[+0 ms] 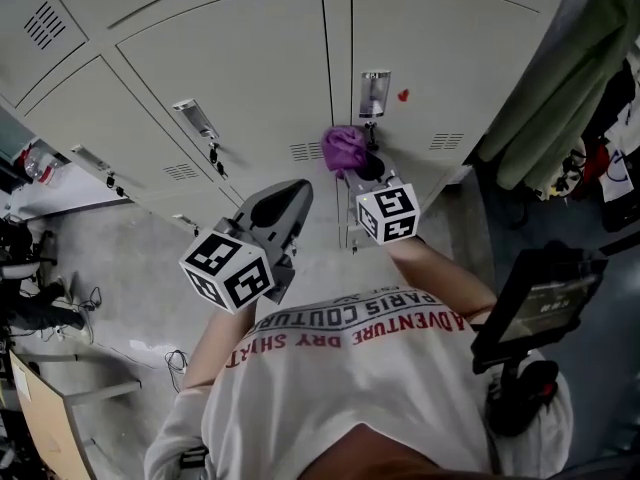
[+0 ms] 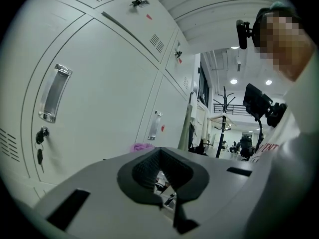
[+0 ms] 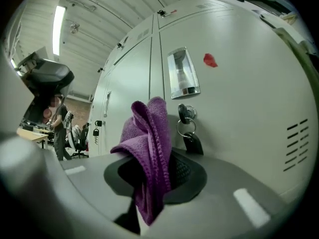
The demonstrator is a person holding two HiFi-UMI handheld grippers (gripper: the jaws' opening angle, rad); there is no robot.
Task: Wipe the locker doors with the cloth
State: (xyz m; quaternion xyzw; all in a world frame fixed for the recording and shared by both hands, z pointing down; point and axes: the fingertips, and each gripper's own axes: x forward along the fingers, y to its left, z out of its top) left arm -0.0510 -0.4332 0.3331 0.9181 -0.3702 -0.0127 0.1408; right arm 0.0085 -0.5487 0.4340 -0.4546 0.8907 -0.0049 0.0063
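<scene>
A purple cloth (image 3: 148, 148) sticks up from my right gripper (image 3: 152, 176), which is shut on it. The cloth (image 1: 344, 149) hangs close to a pale grey locker door (image 1: 440, 58), just below its clear handle (image 1: 375, 93) and beside the key on its ring (image 3: 188, 128). I cannot tell whether it touches the door. My left gripper (image 1: 296, 192) is held lower and to the left, in front of the neighbouring door (image 1: 255, 68), with its jaws shut on nothing (image 2: 162, 178). A bit of the cloth (image 2: 142, 147) shows past it.
A red sticker (image 1: 403, 95) sits right of the handle. A green coat (image 1: 560, 78) hangs at the lockers' right end. A dark screen on a stand (image 1: 545, 303) is near my right side. Cables (image 1: 175, 363) lie on the floor at left. A person (image 3: 59, 126) stands far off.
</scene>
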